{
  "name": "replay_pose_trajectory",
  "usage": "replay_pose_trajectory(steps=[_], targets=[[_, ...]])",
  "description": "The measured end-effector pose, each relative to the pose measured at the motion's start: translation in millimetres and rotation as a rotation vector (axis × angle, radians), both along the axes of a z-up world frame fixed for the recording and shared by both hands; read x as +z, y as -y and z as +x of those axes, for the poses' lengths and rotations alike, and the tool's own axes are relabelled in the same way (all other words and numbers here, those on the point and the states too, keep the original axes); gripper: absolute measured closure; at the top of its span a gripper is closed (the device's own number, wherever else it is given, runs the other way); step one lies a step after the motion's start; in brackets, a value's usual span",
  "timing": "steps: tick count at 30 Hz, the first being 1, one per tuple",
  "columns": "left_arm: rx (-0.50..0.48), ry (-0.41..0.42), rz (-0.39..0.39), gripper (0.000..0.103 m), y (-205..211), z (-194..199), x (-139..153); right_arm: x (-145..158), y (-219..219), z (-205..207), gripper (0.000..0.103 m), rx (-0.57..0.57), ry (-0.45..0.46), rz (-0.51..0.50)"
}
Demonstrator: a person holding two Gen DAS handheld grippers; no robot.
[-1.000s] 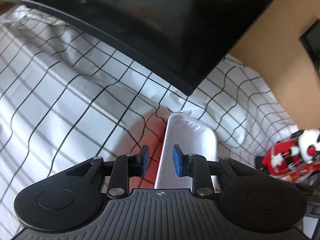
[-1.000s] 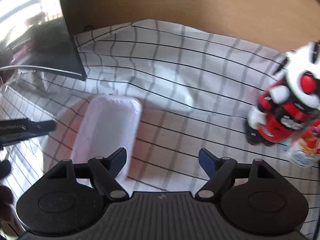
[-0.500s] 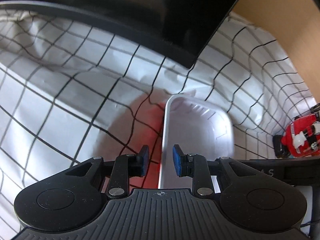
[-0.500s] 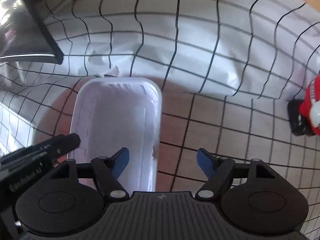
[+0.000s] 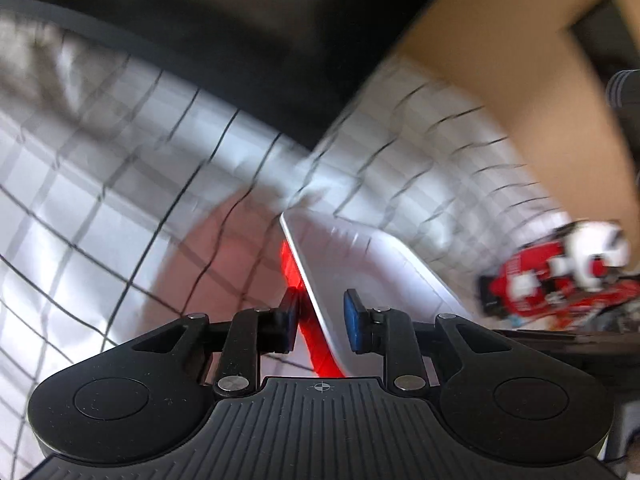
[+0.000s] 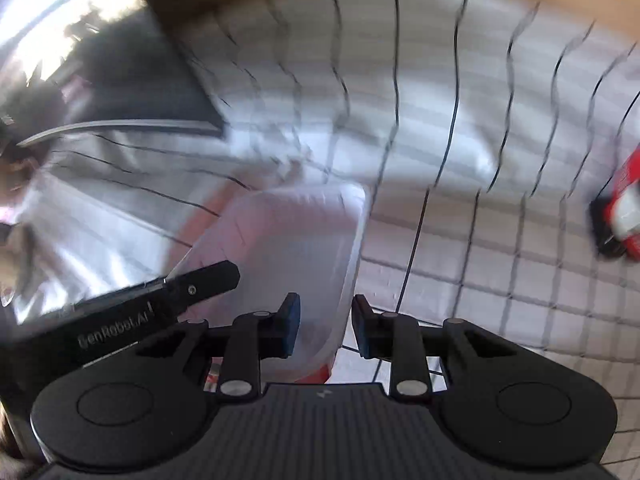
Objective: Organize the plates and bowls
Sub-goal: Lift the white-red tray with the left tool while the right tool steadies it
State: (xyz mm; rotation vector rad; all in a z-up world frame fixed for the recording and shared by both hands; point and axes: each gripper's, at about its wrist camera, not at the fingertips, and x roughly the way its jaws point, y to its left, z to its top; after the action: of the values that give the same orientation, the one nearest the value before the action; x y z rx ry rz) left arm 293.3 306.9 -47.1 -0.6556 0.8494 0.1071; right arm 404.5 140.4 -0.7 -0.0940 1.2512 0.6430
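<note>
Left wrist view: a white cloth with a black grid (image 5: 120, 216) covers the surface at the left, with a large dark screen (image 5: 224, 48) leaning over it along the top. In the middle, a white rectangular dish with a red underside (image 5: 352, 264) is tilted, its long left rim running between the blue pads of the left gripper (image 5: 320, 320). The jaws have just been narrowing on that rim; the left pad lies against the red outside, while a slight gap shows at the inner pad, so a firm pinch cannot be told. The dish looks empty. At the far right, a blurred red and white toy figure (image 5: 560, 272) stands on the cloth before a tan wall (image 5: 520, 92).

Right wrist view: the left gripper's black finger (image 6: 200, 280) reaches in from the left to the dish's (image 6: 288, 248) near-left rim. The empty dish sits mid-frame over the grid cloth (image 6: 460, 160), and its right wall passes between the pads of the right gripper (image 6: 326, 324), whose jaws have just closed right in around it; whether both pads press cannot be told. The red toy (image 6: 624, 208) shows at the right edge.
</note>
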Motion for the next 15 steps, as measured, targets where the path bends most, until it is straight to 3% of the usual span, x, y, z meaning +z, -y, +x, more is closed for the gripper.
replay_pose_trajectory(steps=[5, 8, 12, 15], targets=[[-0.066, 0.111, 0.078, 0.077, 47, -28, 72, 75, 52, -44, 0.075, 0.052, 0.201, 0.066], [-0.125, 0.153, 0.112, 0.077, 83, -38, 91, 98, 90, -60, 0.075, 0.038, 0.265, 0.082], [-0.189, 0.133, 0.139, 0.077, 132, -40, 82, 91, 142, -76, 0.074, 0.001, 0.286, 0.104], [-0.223, 0.106, 0.157, 0.081, 162, -38, 52, 61, 172, -85, 0.074, -0.043, 0.315, 0.097]])
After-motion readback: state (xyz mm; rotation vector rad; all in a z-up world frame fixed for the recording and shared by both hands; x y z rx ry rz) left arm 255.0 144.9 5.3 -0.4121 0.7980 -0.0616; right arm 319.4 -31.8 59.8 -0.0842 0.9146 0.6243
